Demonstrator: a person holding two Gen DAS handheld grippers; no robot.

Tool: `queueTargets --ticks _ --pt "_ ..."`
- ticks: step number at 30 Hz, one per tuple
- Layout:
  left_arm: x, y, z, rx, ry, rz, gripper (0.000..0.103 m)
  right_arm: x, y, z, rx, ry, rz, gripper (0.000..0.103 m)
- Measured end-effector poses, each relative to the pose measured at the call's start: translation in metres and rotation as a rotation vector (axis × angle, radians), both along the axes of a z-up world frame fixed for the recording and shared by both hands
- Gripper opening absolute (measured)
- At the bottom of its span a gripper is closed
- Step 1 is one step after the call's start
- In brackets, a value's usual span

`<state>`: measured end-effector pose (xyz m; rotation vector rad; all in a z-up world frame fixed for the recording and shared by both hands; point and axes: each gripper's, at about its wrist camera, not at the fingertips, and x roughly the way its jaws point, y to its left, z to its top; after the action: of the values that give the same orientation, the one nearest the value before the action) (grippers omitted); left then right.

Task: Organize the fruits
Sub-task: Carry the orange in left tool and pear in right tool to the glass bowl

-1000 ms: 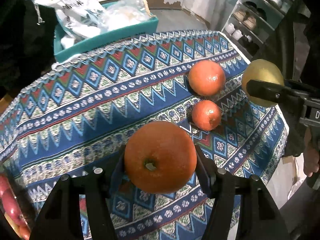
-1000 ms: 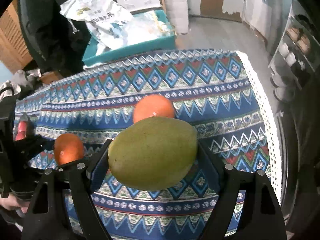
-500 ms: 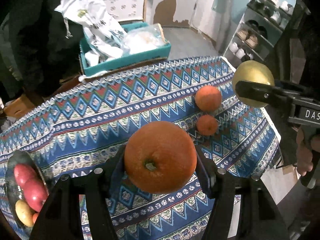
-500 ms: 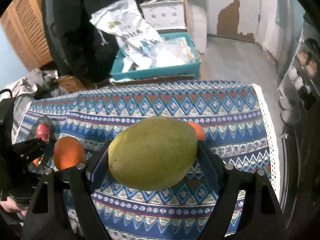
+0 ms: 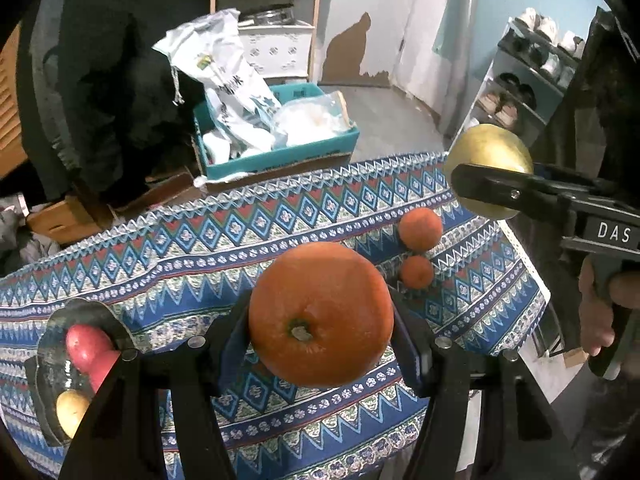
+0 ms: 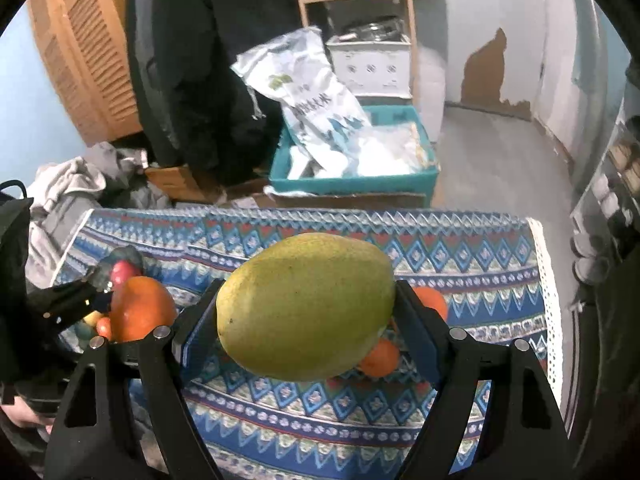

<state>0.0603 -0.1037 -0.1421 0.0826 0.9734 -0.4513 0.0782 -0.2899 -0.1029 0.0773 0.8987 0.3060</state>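
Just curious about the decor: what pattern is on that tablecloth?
The tablecloth has blue bands of zigzags and diamonds with red, white and green accents, clearest in the right wrist view.

Counted around the patterned tablecloth [image 5: 168,248]: three oranges, one [image 5: 320,314] held above it and two [image 5: 420,227] [image 5: 416,271] lying on it, one mango [image 6: 306,307] held above it, and one fruit bowl [image 5: 52,364] at its left end.

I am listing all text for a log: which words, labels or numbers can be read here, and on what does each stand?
"DAS": white letters on the body of the right tongs, cut off by the frame edge.
White sack in the teal crate: printed characters and a logo, too blurred to read.
Nothing else readable.
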Motion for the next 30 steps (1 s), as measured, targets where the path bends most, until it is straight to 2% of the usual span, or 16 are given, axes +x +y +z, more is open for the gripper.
queueTargets --ticks 15,30 --pt "-0.011 0.05 0.038 -0.042 -0.066 0.076 0.065 -0.003 0.057 0.037 0.021 -0.069 0.101 0.081" --pt "-0.009 0.122 0.038 -0.061 -0.07 0.201 0.065 0.013 0.13 0.04 0.035 -0.052 0.201 0.081"
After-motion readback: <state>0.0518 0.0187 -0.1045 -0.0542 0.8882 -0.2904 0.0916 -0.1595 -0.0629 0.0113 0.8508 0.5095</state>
